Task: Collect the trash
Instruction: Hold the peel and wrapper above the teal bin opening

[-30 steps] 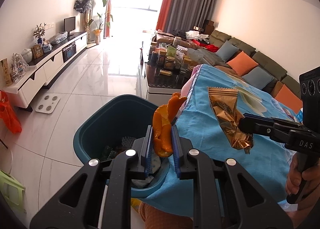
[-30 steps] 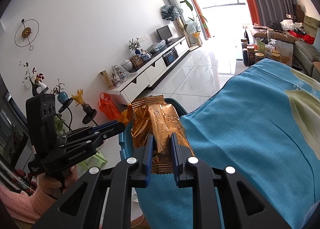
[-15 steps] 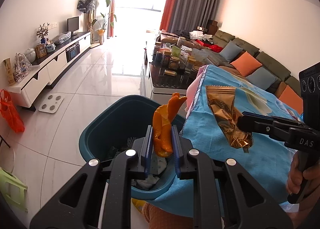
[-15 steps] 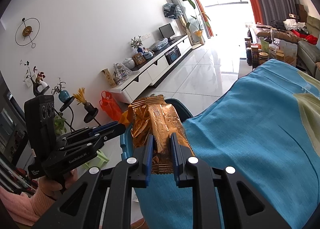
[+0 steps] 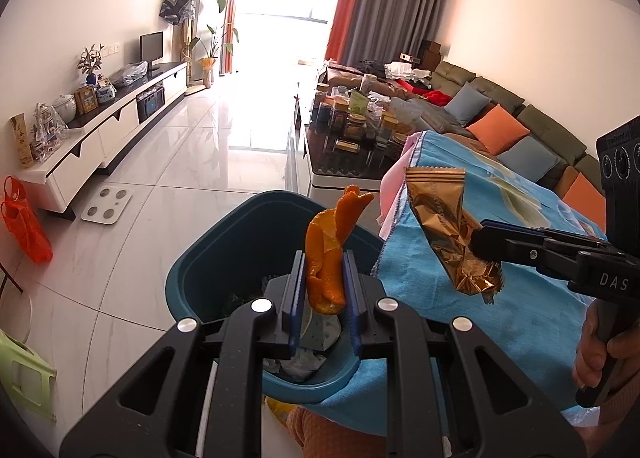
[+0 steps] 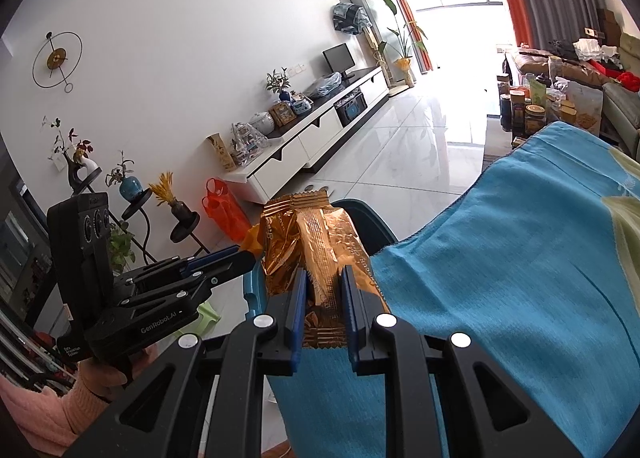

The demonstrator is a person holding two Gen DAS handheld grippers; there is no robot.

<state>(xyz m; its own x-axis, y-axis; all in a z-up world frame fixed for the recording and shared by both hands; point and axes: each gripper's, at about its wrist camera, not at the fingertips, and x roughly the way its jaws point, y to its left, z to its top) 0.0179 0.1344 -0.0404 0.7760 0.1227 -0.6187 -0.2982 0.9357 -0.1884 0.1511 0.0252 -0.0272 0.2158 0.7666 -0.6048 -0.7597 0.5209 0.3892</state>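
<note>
My left gripper (image 5: 322, 290) is shut on an orange peel (image 5: 328, 254) and holds it over the near rim of a teal trash bin (image 5: 208, 258) that has crumpled waste inside. My right gripper (image 6: 323, 310) is shut on a crinkled gold snack wrapper (image 6: 316, 242); in the left wrist view the wrapper (image 5: 448, 225) hangs above the blue tablecloth (image 5: 460, 290), just right of the bin. The left gripper also shows in the right wrist view (image 6: 244, 256), with the peel mostly hidden behind the wrapper.
The bin stands on white floor tiles against the cloth-covered table (image 6: 520, 258). A coffee table with jars (image 5: 360, 129) and a sofa (image 5: 500, 117) lie beyond. A white TV cabinet (image 5: 100, 137), a scale (image 5: 106, 203), an orange bag (image 5: 24, 225) and a green stool (image 5: 20, 374) are left.
My left gripper with the peel has moved further over the bin. My right gripper with the wrapper has edged slightly closer to the bin's side of the table.
</note>
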